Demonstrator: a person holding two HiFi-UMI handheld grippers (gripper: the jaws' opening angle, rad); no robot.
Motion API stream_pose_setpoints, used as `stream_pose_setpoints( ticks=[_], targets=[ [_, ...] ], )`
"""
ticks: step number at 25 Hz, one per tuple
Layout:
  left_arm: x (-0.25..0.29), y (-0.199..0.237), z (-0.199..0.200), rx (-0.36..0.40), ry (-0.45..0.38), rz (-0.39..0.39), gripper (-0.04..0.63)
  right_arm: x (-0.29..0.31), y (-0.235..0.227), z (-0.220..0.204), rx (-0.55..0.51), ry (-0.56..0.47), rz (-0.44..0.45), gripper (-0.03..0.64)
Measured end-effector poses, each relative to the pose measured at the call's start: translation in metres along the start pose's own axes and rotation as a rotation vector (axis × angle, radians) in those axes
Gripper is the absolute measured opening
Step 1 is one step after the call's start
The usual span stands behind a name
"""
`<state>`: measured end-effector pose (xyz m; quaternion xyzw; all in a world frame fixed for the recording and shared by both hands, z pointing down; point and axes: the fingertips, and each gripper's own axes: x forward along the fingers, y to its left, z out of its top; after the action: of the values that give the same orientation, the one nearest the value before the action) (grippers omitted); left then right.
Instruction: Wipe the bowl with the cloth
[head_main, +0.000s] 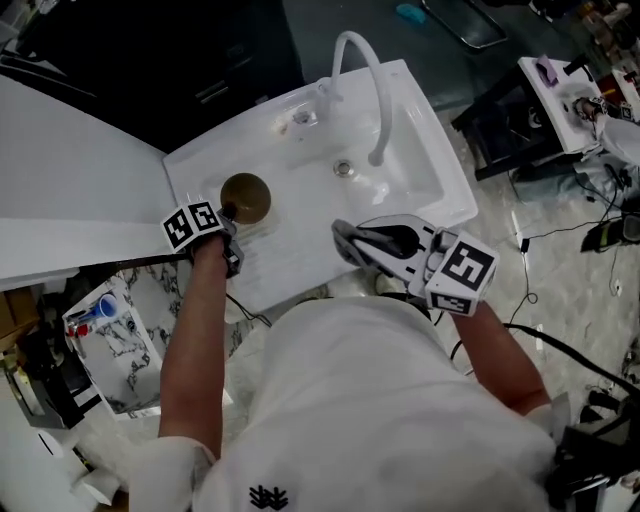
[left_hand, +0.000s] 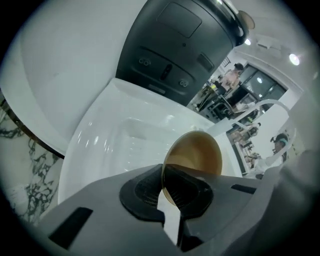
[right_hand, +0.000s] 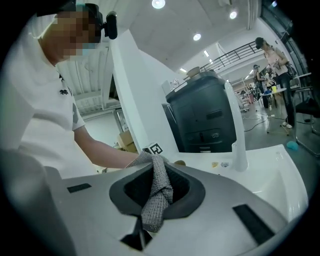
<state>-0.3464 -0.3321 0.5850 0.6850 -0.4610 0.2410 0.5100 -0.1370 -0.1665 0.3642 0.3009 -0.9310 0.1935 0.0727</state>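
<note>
A brown bowl (head_main: 246, 196) stands tilted over the drainboard of the white sink unit (head_main: 290, 270). My left gripper (head_main: 229, 213) is shut on its near rim. In the left gripper view the bowl (left_hand: 197, 152) stands on edge, its thin rim pinched between the jaws of the left gripper (left_hand: 169, 196). My right gripper (head_main: 343, 238) hovers over the sink's front edge, to the right of the bowl and apart from it. In the right gripper view a grey woven cloth (right_hand: 157, 187) hangs bunched in the jaws of the right gripper (right_hand: 154, 200), which are shut on it.
A white curved faucet (head_main: 372, 90) arches over the basin (head_main: 405, 185), which has a drain (head_main: 344, 168). A white counter (head_main: 70, 170) runs to the left. A dark appliance (left_hand: 185, 45) stands behind the sink. Cables (head_main: 560, 235) lie on the floor at right.
</note>
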Motion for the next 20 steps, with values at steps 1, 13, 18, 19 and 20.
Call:
stream_pose_setpoints(
  ticks=[1,13,18,19,20],
  targets=[
    [0.005,0.005,0.003,0.001,0.009,0.021,0.018,0.000,-0.001,-0.001,0.004,0.000,-0.015,0.035],
    [0.047,0.040,0.023,-0.005,0.118,0.165,0.018,-0.013,0.002,-0.017,0.038,0.016,-0.138,0.035],
    [0.053,0.046,0.024,0.009,0.166,0.198,0.019,-0.019,0.002,-0.019,0.037,0.024,-0.160,0.035],
    [0.053,0.048,0.024,0.012,0.170,0.206,0.018,-0.020,0.002,-0.020,0.037,0.026,-0.162,0.035],
    [0.054,0.049,0.025,0.015,0.170,0.213,0.019,-0.022,0.002,-0.020,0.037,0.026,-0.162,0.035]
  ],
)
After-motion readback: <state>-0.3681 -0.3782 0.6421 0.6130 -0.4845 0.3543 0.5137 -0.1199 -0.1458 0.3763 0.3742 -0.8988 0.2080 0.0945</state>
